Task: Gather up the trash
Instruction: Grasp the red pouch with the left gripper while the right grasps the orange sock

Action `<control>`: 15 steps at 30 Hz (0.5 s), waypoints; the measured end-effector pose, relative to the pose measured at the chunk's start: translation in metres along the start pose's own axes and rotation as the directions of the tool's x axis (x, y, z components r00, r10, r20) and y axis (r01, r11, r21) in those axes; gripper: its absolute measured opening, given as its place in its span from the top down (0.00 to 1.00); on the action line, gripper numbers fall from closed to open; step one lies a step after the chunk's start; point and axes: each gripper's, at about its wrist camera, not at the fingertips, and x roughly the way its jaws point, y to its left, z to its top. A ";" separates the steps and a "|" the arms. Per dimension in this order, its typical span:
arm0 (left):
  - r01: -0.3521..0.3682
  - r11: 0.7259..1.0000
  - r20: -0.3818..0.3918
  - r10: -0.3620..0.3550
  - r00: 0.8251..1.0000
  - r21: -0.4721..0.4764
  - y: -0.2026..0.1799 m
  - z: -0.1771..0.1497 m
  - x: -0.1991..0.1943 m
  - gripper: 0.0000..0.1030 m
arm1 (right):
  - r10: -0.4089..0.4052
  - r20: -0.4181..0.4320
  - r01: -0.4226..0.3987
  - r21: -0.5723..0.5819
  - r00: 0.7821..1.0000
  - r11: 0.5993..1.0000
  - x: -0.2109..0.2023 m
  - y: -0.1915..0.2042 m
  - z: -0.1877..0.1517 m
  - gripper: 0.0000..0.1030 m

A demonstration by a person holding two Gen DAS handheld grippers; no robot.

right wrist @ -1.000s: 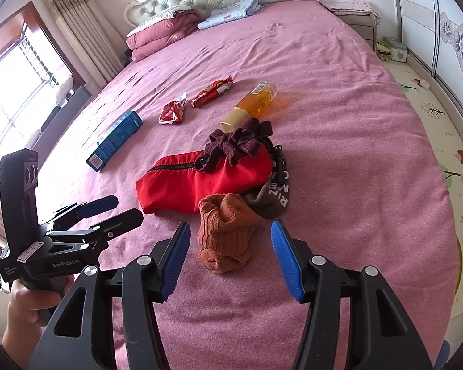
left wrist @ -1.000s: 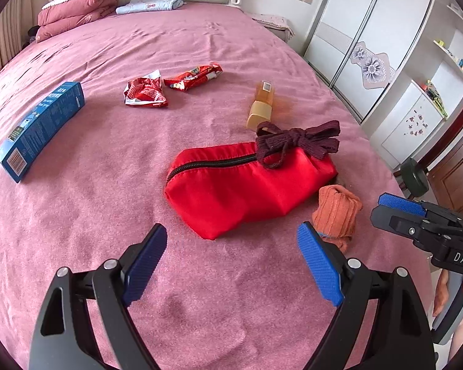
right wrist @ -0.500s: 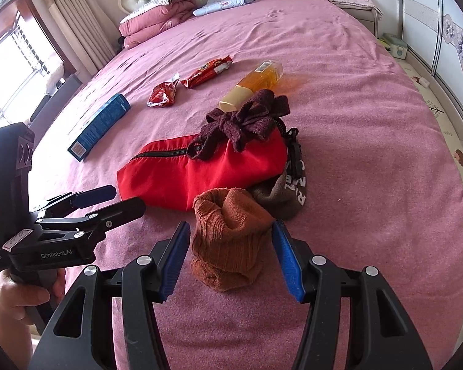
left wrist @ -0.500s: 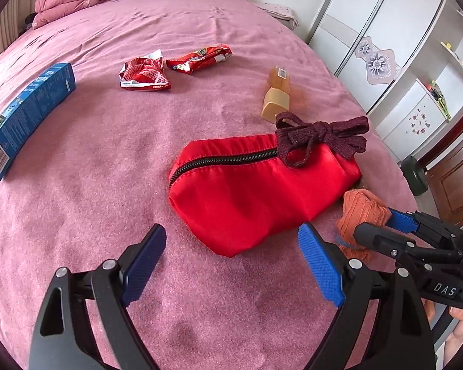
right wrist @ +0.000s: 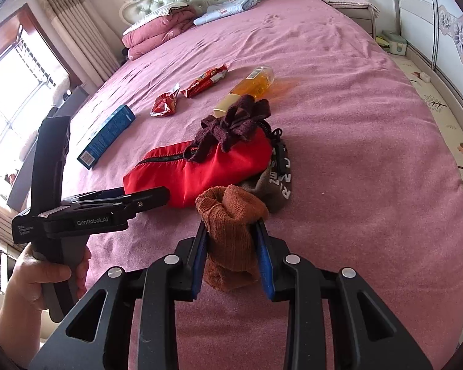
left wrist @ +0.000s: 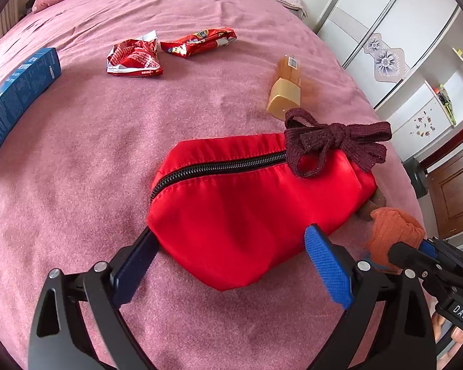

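Note:
My right gripper point(right wrist: 231, 240) is shut on an orange sock point(right wrist: 231, 234) lying on the pink bed; the sock also shows in the left wrist view point(left wrist: 395, 231). My left gripper point(left wrist: 234, 265) is open, its jaws on either side of the near end of a red zipped pouch point(left wrist: 247, 197), which also shows in the right wrist view point(right wrist: 206, 169). Two red snack wrappers point(left wrist: 132, 60) point(left wrist: 200, 43), an orange bottle point(left wrist: 285, 89) and a blue box point(left wrist: 15, 92) lie farther back on the bed.
A dark maroon tied sock point(left wrist: 330, 141) lies on the pouch. A grey sock with lettering point(right wrist: 274, 185) lies behind the orange one. Pillows point(right wrist: 160, 30) are at the headboard. Wardrobes point(left wrist: 401, 30) stand to the right of the bed.
Both grippers moved forward. The right gripper's jaws closed around the orange sock. The left gripper came up to the red pouch, still open.

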 end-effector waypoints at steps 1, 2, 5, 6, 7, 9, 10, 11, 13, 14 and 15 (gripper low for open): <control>-0.004 1.000 0.000 0.004 1.000 -0.006 -0.001 0.001 0.000 0.09 | 0.003 0.004 -0.003 0.005 1.000 1.000 -0.002 -0.002 0.000 0.72; -0.013 1.000 0.002 0.013 1.000 -0.015 -0.003 0.003 0.000 0.15 | 0.007 0.008 -0.007 0.009 1.000 1.000 -0.004 -0.003 0.000 0.72; -0.088 0.995 0.018 0.089 0.996 -0.040 -0.008 0.002 -0.006 0.42 | 0.019 0.025 -0.020 0.015 1.000 1.000 -0.010 -0.007 -0.002 0.71; -0.089 0.995 0.018 0.090 0.996 -0.052 -0.008 0.002 -0.007 0.46 | 0.021 0.032 -0.022 0.020 0.999 1.000 -0.012 -0.008 -0.003 0.71; -0.085 0.994 0.017 0.086 0.996 -0.063 -0.009 0.001 -0.007 0.51 | 0.023 0.038 -0.024 0.024 0.999 0.999 -0.015 -0.010 -0.003 0.71; -0.081 0.994 0.032 0.084 0.996 -0.073 -0.011 -0.001 -0.010 0.59 | 0.022 0.049 -0.024 0.027 0.999 0.999 -0.020 -0.012 -0.004 0.71; -0.078 0.994 0.039 0.081 0.996 -0.072 -0.012 -0.002 -0.012 0.64 | 0.022 0.055 -0.024 0.026 0.998 0.999 -0.023 -0.013 -0.004 0.71; -0.069 0.995 0.049 0.073 0.996 -0.072 -0.014 -0.002 -0.015 0.67 | 0.023 0.061 -0.024 0.025 0.998 0.999 -0.026 -0.014 -0.005 0.71; -0.057 0.996 0.084 0.063 0.994 -0.067 -0.018 -0.005 -0.026 0.71 | 0.020 0.074 -0.022 0.024 0.997 0.999 -0.032 -0.015 -0.004 0.71; -0.047 0.997 0.104 0.053 0.993 -0.060 -0.020 -0.006 -0.032 0.72 | 0.022 0.079 -0.024 0.024 0.997 0.999 -0.036 -0.016 -0.005 0.71; -0.043 0.998 0.121 0.049 0.991 -0.051 -0.023 -0.007 -0.039 0.73 | 0.024 0.088 -0.026 0.024 0.996 0.999 -0.040 -0.017 -0.005 0.71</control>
